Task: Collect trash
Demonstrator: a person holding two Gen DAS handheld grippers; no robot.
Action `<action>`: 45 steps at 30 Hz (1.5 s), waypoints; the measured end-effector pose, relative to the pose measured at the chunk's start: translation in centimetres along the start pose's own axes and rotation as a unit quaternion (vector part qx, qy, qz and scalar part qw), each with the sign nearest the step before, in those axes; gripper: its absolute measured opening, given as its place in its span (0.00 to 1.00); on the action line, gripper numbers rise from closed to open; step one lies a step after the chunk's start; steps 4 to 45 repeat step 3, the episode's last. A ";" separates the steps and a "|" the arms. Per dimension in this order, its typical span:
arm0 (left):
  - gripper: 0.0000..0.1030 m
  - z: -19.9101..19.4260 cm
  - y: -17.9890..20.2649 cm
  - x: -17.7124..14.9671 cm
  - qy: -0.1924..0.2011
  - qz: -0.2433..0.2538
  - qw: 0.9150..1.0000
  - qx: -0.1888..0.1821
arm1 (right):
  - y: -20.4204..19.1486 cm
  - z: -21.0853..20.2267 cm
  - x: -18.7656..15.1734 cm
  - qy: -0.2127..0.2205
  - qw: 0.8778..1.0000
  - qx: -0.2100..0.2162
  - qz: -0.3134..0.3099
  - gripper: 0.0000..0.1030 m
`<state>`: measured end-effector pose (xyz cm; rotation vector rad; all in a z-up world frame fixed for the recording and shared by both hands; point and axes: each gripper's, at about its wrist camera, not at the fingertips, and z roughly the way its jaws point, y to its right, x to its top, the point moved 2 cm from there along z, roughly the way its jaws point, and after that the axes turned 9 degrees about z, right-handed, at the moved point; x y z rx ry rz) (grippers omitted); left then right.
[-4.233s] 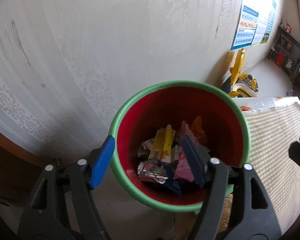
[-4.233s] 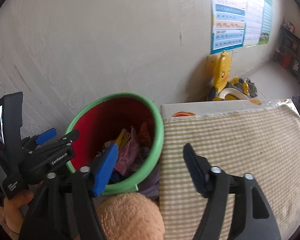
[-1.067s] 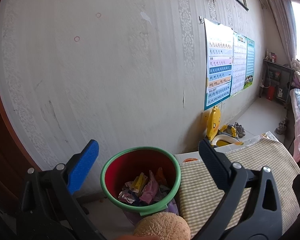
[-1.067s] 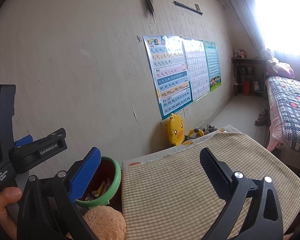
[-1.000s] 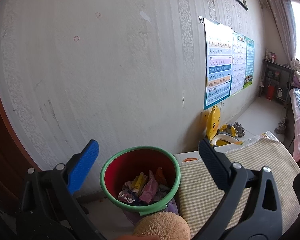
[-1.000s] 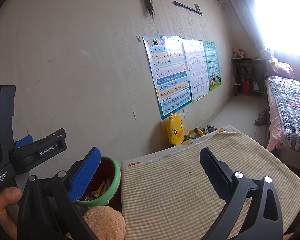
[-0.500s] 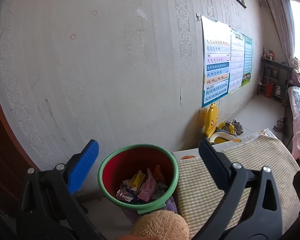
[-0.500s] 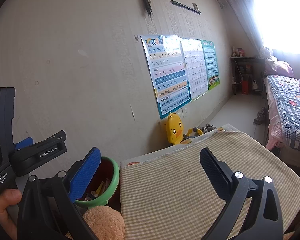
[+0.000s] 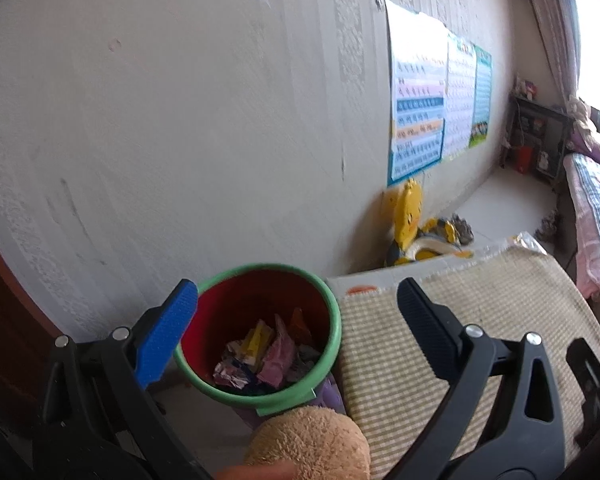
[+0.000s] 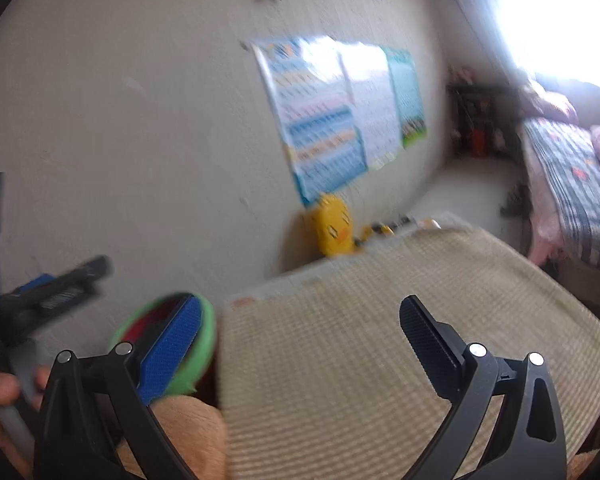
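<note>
Looking along the left gripper (image 9: pixel 296 320), its jaws gape wide and empty above a red bucket (image 9: pixel 260 304) with a green rim, crumpled wrappers (image 9: pixel 264 356) lying inside, beside a checked cloth (image 9: pixel 480 312). Through the blurred right wrist view, the right gripper (image 10: pixel 300 328) also stands wide, gripping nothing, over the cloth, the bucket just behind its blue pad (image 10: pixel 168 356).

Pale patterned wall (image 9: pixel 188 112) hung with posters (image 9: pixel 418 108); yellow duck toy (image 9: pixel 408 216) on pale floor (image 9: pixel 504 208) below. Bed (image 10: pixel 572 184) at right, dark shelf (image 9: pixel 536 140) behind, window (image 10: pixel 552 12) glaring bright.
</note>
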<state>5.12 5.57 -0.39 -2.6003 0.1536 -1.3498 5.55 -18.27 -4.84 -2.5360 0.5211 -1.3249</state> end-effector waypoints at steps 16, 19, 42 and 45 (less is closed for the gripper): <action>0.95 1.5 -0.1 -0.8 -0.014 0.004 1.000 0.002 | 5.6 2.9 -0.1 -0.018 0.996 -0.085 0.026 0.93; 0.95 1.5 -0.1 -0.8 -0.014 0.004 1.000 0.002 | 5.6 2.9 -0.1 -0.018 0.996 -0.085 0.026 0.93; 0.95 1.5 -0.1 -0.8 -0.014 0.004 1.000 0.002 | 5.6 2.9 -0.1 -0.018 0.996 -0.085 0.026 0.93; 0.95 1.5 -0.1 -0.8 -0.014 0.004 1.000 0.002 | 5.6 2.9 -0.1 -0.018 0.996 -0.085 0.026 0.93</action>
